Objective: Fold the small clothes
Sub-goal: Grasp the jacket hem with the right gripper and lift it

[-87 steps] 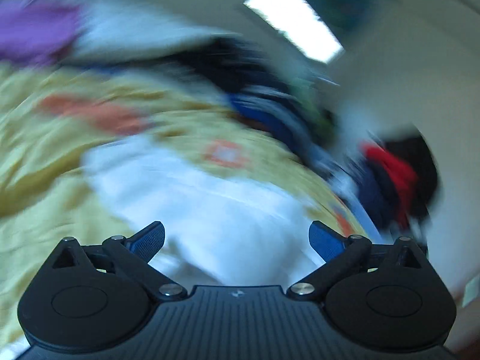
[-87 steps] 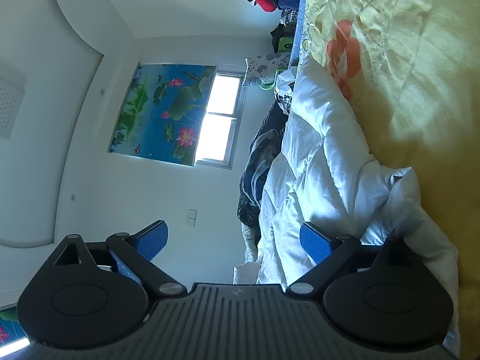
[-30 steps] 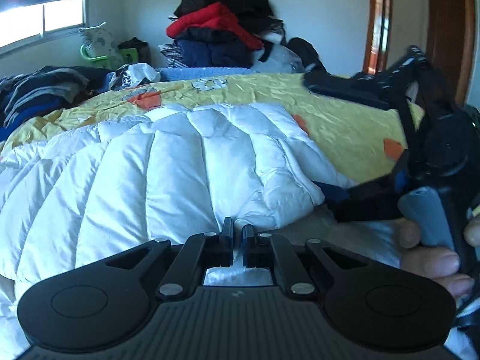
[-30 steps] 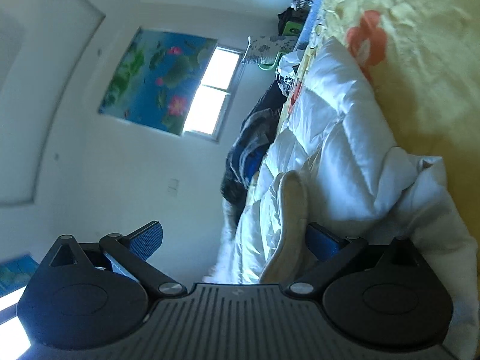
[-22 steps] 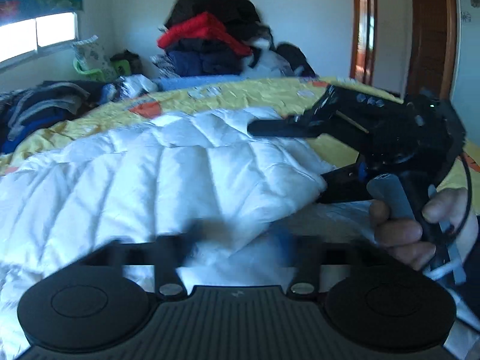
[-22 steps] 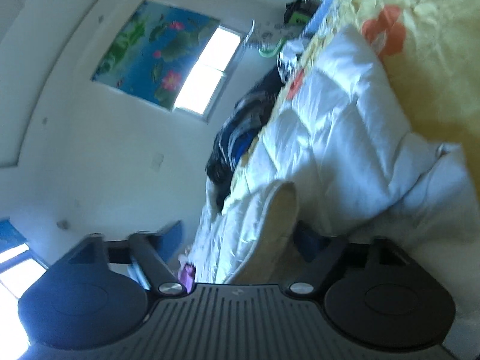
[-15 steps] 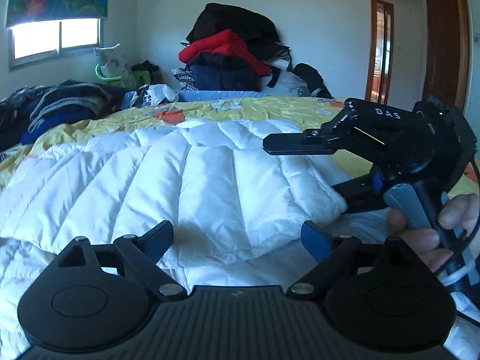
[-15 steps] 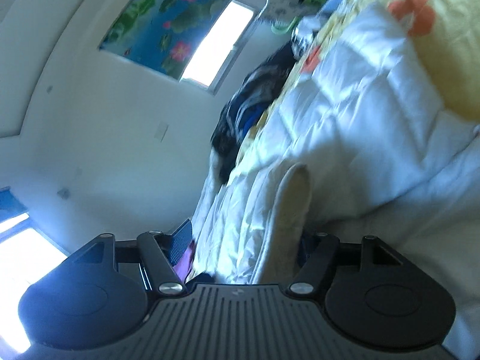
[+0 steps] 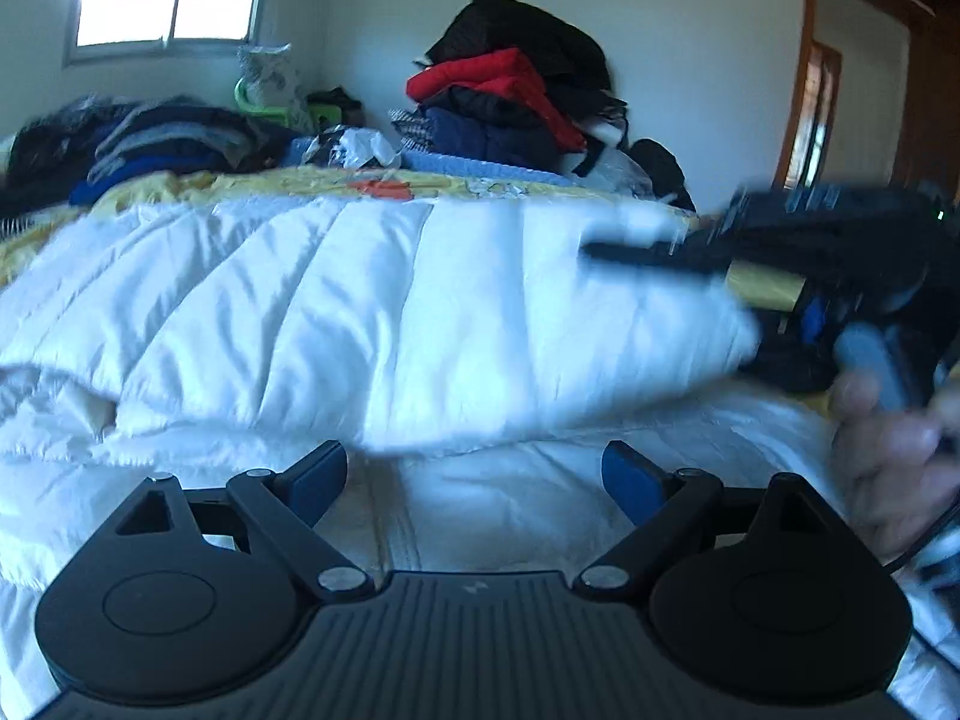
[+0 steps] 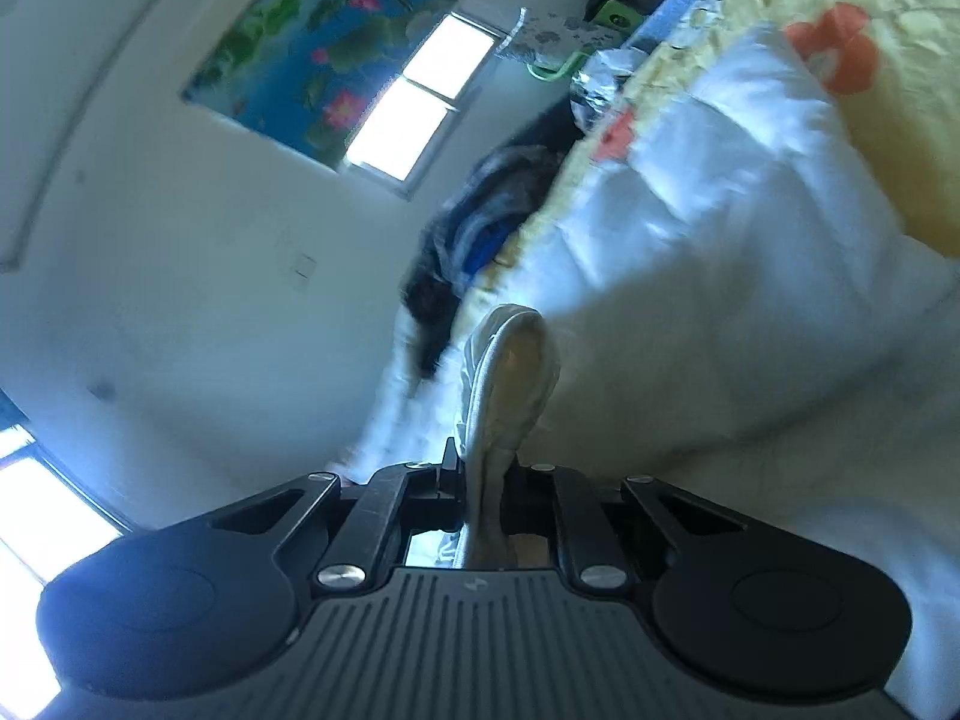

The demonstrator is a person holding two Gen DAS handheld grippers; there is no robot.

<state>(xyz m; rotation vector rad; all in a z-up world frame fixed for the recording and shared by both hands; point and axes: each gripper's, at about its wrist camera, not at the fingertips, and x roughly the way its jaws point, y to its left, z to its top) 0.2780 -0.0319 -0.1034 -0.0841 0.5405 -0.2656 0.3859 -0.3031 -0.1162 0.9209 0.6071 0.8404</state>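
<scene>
A white quilted puffer jacket (image 9: pixel 372 306) lies spread on the yellow flowered bedsheet (image 10: pixel 900 138). My left gripper (image 9: pixel 474 474) is open and empty, hovering low over the jacket's near edge. My right gripper (image 10: pixel 483 480) is shut on an edge of the white jacket (image 10: pixel 510 372), which stands up between its fingers. The right gripper also shows blurred at the right of the left wrist view (image 9: pixel 810 276), held by a hand at the jacket's right side.
A pile of dark, red and navy clothes (image 9: pixel 516 102) is stacked at the far side of the bed. More dark clothes (image 9: pixel 138 138) lie at the far left under a window (image 9: pixel 162 18). A wooden door frame (image 9: pixel 810 114) stands at the right.
My left gripper opened, let go of the jacket edge and pulled back. My right gripper closed on the jacket's edge and is moving, blurred.
</scene>
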